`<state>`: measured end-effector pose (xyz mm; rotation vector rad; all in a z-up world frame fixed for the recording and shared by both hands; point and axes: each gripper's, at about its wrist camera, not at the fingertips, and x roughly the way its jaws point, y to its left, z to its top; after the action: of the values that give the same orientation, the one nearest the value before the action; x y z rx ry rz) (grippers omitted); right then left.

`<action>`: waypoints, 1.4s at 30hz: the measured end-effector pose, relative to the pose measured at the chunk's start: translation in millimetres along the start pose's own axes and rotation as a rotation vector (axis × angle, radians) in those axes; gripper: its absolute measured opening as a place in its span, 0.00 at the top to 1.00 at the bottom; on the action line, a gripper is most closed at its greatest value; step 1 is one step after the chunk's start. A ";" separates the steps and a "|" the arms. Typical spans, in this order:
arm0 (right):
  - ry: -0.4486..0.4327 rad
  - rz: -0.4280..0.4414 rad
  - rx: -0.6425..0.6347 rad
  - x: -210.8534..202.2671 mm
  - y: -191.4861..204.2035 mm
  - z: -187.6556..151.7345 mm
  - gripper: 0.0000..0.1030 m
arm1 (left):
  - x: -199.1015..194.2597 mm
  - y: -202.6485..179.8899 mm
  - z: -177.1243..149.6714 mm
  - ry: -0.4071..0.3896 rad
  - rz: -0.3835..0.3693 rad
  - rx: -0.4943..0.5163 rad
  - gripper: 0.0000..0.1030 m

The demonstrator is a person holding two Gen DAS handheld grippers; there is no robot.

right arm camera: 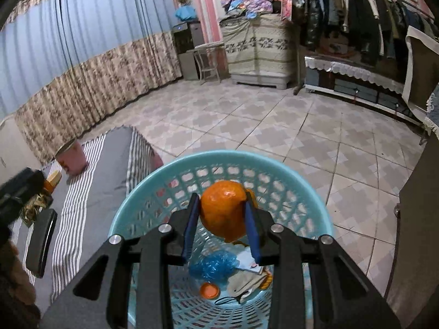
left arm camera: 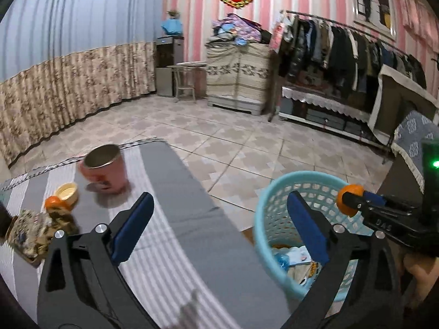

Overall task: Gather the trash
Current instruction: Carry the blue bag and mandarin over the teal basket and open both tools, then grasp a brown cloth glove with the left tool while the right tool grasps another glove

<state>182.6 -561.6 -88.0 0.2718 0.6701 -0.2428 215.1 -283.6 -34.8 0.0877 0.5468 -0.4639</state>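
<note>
My left gripper (left arm camera: pixel 219 219): matte black plastic frame w/ triangular cut-outs in each side arm, two round silver screw heads per side. Fingers (left arm camera: pixel 133 227) are black w/ long flat blue pads on the inner faces, rounded at the tips. My right gripper (right arm camera: pixel 222 224): same build, black frame, triangular cut-outs, four silver screw heads across the front, thin blue pads edge-on to the cam. Seen from the left cam, the right unit's black body carries pale embossed lettering, reads approx "DAS", plus a small green LED lit on a black upright part behind it. A dark, fuzzy sleeve edge shows at bottom left of the right cam.
</note>
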 end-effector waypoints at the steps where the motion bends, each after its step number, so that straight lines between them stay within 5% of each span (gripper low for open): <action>1: 0.005 0.003 0.000 1.0 2.1 -0.9 0.66 | -3.6 6.5 -0.5 -0.004 0.015 -0.002 0.08; 4: 0.026 0.001 0.003 7.3 5.9 -5.1 0.59 | -15.1 29.7 -2.7 -0.011 0.056 -0.011 0.08; 7: 0.026 -0.022 -0.004 7.7 7.2 -7.0 0.34 | -28.7 56.1 -7.3 -0.018 0.098 -0.032 0.07; 14: -0.012 -0.078 -0.026 -1.7 19.3 -4.5 0.18 | -46.7 121.4 -20.6 -0.014 0.229 -0.061 0.06; 21: -0.075 -0.069 -0.059 -14.0 45.9 -4.8 0.18 | -43.3 188.1 -44.2 0.043 0.316 -0.132 0.08; 30: -0.109 -0.002 -0.098 -18.4 89.8 -14.1 0.18 | -7.8 217.4 -64.2 0.169 0.322 -0.163 0.25; 35: -0.087 0.014 -0.142 -11.4 107.5 -21.6 0.18 | 6.0 220.5 -67.5 0.220 0.280 -0.158 0.60; 36: -0.078 0.016 -0.158 -9.8 111.2 -23.6 0.18 | 7.3 221.1 -67.2 0.229 0.275 -0.159 0.60; 42: -0.053 0.041 -0.177 -9.8 126.3 -28.5 0.18 | -17.3 222.7 -65.5 0.165 0.278 -0.143 0.62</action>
<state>197.6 -432.7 -81.9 0.1089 0.6290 -0.1499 270.3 -64.5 -90.8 0.0640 0.7165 -0.1468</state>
